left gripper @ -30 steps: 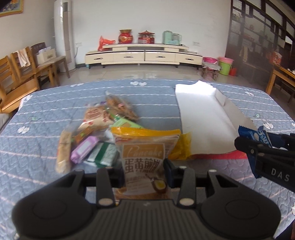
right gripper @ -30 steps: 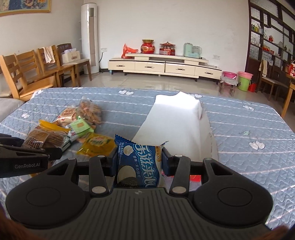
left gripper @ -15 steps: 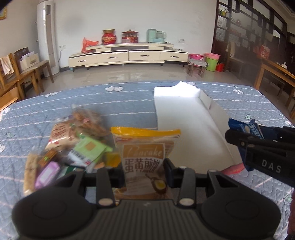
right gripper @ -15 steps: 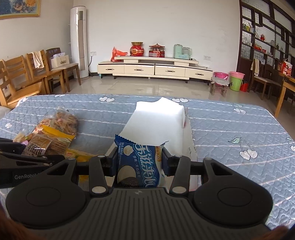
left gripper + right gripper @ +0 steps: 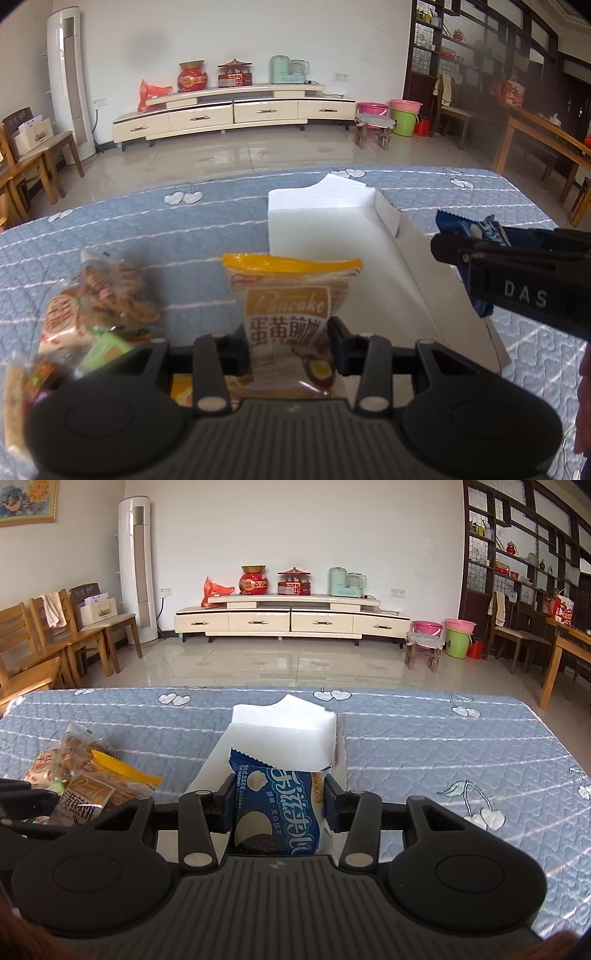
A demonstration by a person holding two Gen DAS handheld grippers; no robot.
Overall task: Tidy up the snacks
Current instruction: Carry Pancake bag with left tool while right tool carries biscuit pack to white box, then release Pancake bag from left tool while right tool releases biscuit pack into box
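The left gripper (image 5: 290,343) clamps an upright yellow pancake packet (image 5: 291,310), held above the near edge of the white box (image 5: 332,236) on the blue quilted tabletop (image 5: 147,225). To its right, the right gripper (image 5: 279,805) grips a blue biscuit packet (image 5: 277,808) over the box. Loose snacks (image 5: 99,306) lie left.

A blue quilted cover (image 5: 424,746) with white stripes and heart-shaped cherry prints spreads across the middle of both views. A shallow white cardboard box (image 5: 332,236) lies open on it at centre (its far flap stands up). At lower left of the left view a heap of snack packets (image 5: 96,314) rests on the cover, blurred, beside the box
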